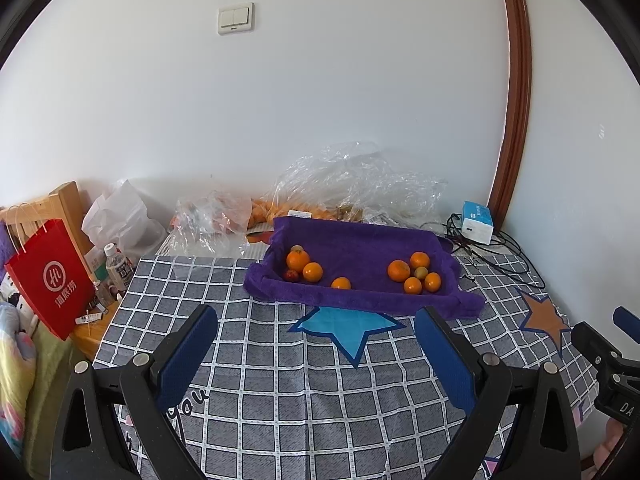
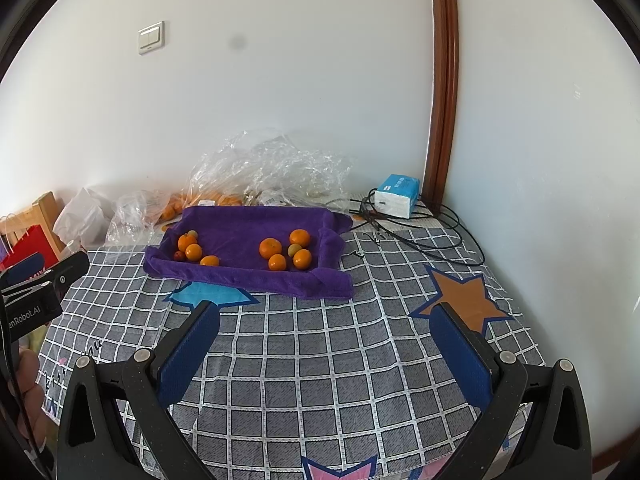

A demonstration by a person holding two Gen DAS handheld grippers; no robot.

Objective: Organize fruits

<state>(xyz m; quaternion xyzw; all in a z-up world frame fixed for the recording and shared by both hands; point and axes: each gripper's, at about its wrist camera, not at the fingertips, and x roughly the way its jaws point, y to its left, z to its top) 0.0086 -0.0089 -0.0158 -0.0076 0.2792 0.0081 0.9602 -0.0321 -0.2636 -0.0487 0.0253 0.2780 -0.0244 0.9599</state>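
We see a purple towel-lined tray (image 1: 360,248) on the checked-cloth surface (image 1: 280,380) holding two clusters of small orange fruits (image 1: 414,274), left and right, while our left claw (image 1: 316,344) and right claw (image 2: 324,340) hover spread apart and empty before its near edge.

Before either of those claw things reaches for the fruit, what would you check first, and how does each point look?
1. Left gripper open, nothing held: ok.
2. Right gripper open, nothing held: ok.
3. Fruit in sight: ok, two clusters on the purple towel, one around a large orange, the other around another orange.
4. Path over the checked tablecloth to the towel free: ok.
5. Small red fruit reachable: not ok, it touches oranges.
6. What lies under the towel's raised edges: cannot tell.
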